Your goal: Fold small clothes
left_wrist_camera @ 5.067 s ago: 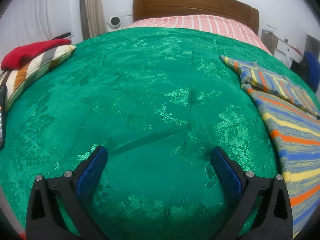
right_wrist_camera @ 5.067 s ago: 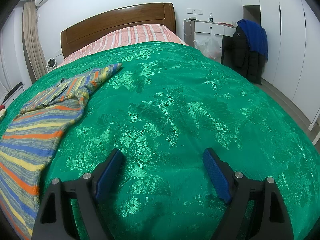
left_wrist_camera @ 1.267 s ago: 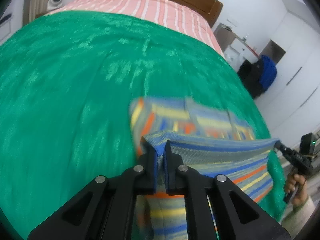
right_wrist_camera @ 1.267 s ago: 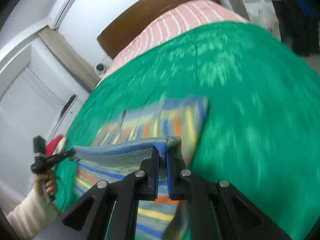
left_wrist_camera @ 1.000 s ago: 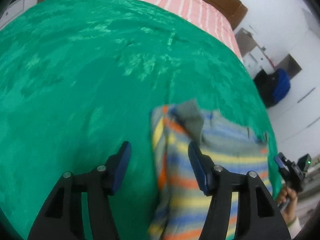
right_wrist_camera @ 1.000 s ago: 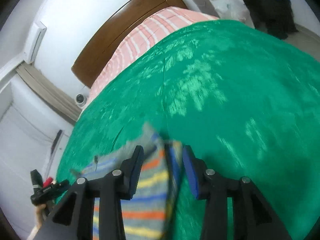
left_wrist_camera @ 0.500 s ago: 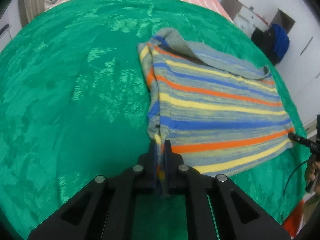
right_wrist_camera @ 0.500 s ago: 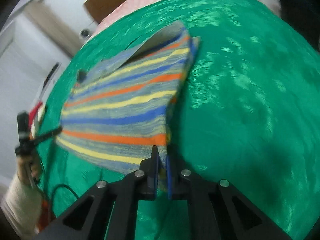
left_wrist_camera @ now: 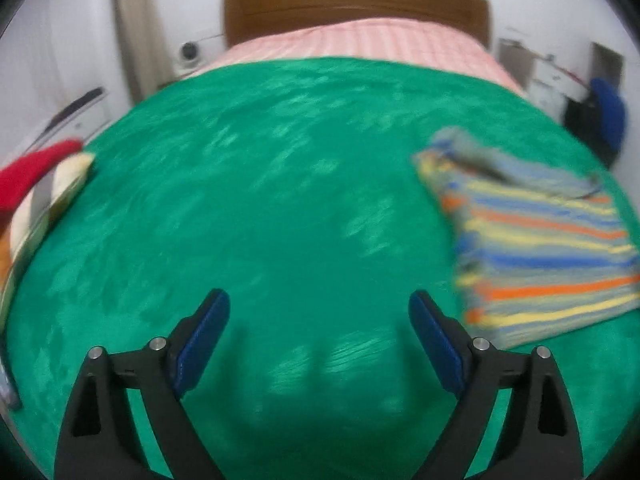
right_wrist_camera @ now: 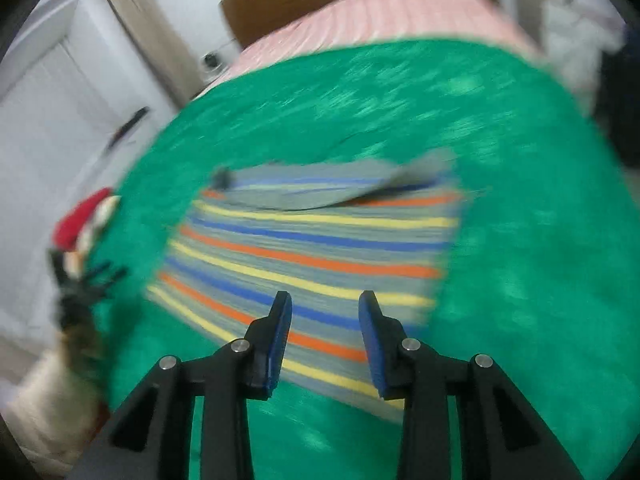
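Sweater [right_wrist_camera: 320,248]: lying flat on the green bedspread [left_wrist_camera: 280,208], folded into a rough rectangle, its stripes of orange, yellow, blue and grey running across it. In the right wrist view it is sitting just ahead of that gripper; in the left wrist view [left_wrist_camera: 540,248] it is lying off to the right side.
Far edge of the sweater: a grey flap is lying loosely across it, a little raised at one end.
Left gripper [left_wrist_camera: 319,336]: hanging over bare bedspread with its jaws spread wide and nothing between them; its right finger is just beside the sweater's near corner, and I cannot tell whether they are touching.
Right gripper [right_wrist_camera: 325,336]: its jaws are standing apart at a narrow gap, nothing pinched between them, and the tips are sitting over the sweater's near edge.
Blue pads [right_wrist_camera: 370,340]: both are showing bare.
Focus: both views are smearing badly, so fine detail is lost.
Bed: the pink striped sheet [left_wrist_camera: 360,42] is showing beyond the bedspread, under the brown headboard [left_wrist_camera: 352,4].
Left edge of the bed: a red cloth [left_wrist_camera: 28,172] is lying on a striped cushion [left_wrist_camera: 44,196].
Far right corner: something blue [left_wrist_camera: 610,116] is hanging there.
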`<state>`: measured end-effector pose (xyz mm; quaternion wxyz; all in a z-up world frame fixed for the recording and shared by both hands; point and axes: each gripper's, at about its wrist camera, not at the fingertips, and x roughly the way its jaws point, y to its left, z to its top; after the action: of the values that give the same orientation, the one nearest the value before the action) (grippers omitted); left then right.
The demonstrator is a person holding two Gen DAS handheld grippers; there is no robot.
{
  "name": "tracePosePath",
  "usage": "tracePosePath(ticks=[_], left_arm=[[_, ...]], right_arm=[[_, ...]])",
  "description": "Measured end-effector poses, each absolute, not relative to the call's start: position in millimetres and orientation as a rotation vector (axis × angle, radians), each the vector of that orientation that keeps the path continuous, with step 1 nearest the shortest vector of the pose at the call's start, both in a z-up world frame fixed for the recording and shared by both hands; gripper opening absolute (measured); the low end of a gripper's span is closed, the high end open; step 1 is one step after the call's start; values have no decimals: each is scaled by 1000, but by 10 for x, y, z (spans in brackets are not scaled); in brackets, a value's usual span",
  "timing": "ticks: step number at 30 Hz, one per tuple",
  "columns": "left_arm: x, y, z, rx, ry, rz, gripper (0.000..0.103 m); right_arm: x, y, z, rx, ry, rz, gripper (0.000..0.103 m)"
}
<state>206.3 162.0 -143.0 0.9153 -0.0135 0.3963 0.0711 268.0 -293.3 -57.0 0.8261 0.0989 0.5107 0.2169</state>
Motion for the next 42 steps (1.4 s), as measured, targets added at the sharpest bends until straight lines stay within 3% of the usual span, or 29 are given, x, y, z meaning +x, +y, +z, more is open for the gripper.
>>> tracePosePath(ticks=[2, 6, 9, 12, 15, 21, 27, 31, 36, 42], left_arm=[[2046, 1712, -1731, -46, 857, 167, 92], [2081, 1717, -1765, -65, 838, 163, 97], [2098, 1744, -1807, -84, 843, 143, 99], [2039, 1762, -1769, -102, 834, 131, 100], [2021, 1753, -1778, -95, 814, 136, 100], [2020, 1734, -1778, -85, 810, 143, 101], [2013, 1731, -1778, -84, 806, 146, 101], [2012, 1731, -1776, -88, 804, 144, 101], [2015, 1726, -1777, -93, 801, 143, 101], [2022, 1717, -1774, -89, 805, 147, 101]], right_arm=[[3093, -2628, -857, 245, 1202, 488, 37], [3993, -2163, -1479, 163, 1340, 403, 36], [4456, -1976, -1364, 142, 1118, 377, 36], [4620, -2044, -1192, 310, 997, 331, 36], [4425, -1997, -1061, 362, 1033, 408, 36], [3848, -1349, -1146, 144, 1190, 655, 45], [4201, -814, -1557, 93, 1160, 556, 45], [4187, -737, -1360, 188, 1078, 510, 45], [3498, -733, -1049, 118, 1049, 672, 47], [2330, -1276, -1156, -98, 984, 588, 48]])
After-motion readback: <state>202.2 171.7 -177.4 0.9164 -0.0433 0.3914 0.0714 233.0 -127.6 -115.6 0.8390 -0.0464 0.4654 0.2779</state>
